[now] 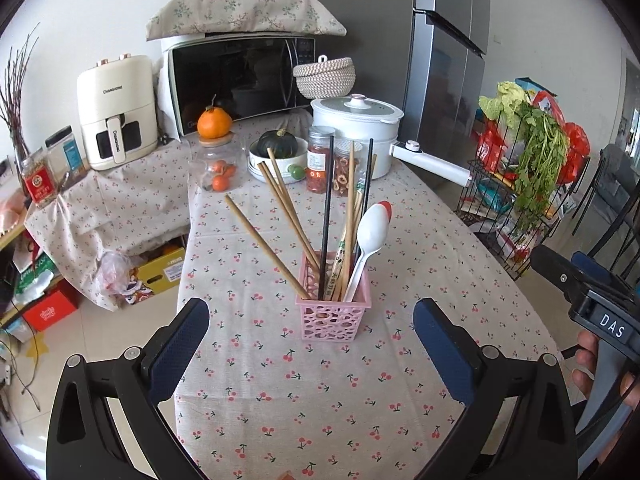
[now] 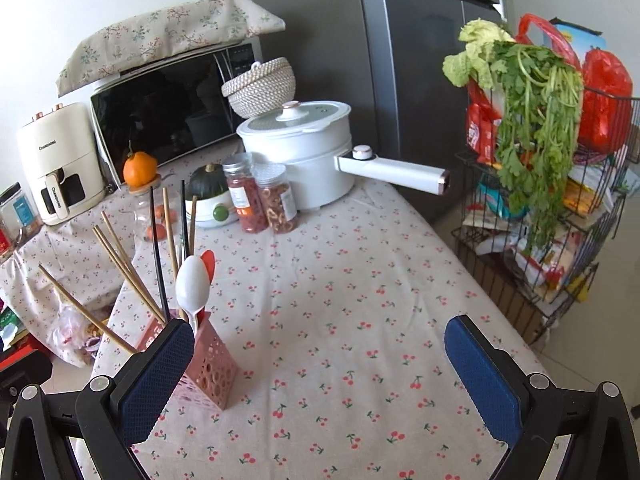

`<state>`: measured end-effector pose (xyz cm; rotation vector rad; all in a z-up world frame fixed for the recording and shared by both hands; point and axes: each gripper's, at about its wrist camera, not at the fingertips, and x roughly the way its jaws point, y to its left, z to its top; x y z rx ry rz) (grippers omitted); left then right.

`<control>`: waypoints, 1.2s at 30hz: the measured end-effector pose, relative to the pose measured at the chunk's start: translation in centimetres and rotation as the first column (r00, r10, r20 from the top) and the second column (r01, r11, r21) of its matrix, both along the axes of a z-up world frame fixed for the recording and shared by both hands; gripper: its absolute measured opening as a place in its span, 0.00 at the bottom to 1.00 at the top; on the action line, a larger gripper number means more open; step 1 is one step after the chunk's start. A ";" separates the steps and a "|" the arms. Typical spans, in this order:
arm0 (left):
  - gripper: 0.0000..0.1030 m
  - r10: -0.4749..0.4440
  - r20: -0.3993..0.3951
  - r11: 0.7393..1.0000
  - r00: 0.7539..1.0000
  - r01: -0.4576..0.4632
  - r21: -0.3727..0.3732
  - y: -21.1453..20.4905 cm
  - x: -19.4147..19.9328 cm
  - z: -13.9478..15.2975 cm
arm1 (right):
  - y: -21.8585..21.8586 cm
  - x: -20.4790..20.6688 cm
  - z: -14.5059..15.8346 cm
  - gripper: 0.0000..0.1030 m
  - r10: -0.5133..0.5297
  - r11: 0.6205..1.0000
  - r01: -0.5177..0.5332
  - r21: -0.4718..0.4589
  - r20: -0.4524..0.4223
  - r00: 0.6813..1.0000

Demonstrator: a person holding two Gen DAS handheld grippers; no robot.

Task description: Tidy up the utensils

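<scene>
A pink perforated utensil basket (image 1: 334, 318) stands on the cherry-print tablecloth (image 1: 320, 392). It holds several wooden chopsticks (image 1: 280, 204), two black chopsticks (image 1: 327, 216), a white spoon (image 1: 370, 236) and a red-tipped spoon behind it. My left gripper (image 1: 312, 344) is open and empty, just in front of the basket. In the right wrist view the basket (image 2: 212, 376) sits behind the left finger, with the white spoon (image 2: 193, 280) standing up. My right gripper (image 2: 320, 368) is open and empty over bare cloth, right of the basket.
At the table's back stand a white pot with a long handle (image 2: 304, 148), two spice jars (image 2: 260, 196), a bowl with a squash (image 1: 278, 150), a microwave (image 1: 240, 76) and an air fryer (image 1: 116, 112). A wire rack with greens (image 2: 536, 184) stands right of the table.
</scene>
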<state>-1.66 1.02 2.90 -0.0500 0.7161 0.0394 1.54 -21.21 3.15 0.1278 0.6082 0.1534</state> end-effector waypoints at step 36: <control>1.00 -0.043 -0.010 0.995 0.999 0.044 0.092 -3.9 0.9 -1.7 | 0.3 0.8 -0.7 1.00 -0.016 0.997 0.014 -0.077 -0.037 0.999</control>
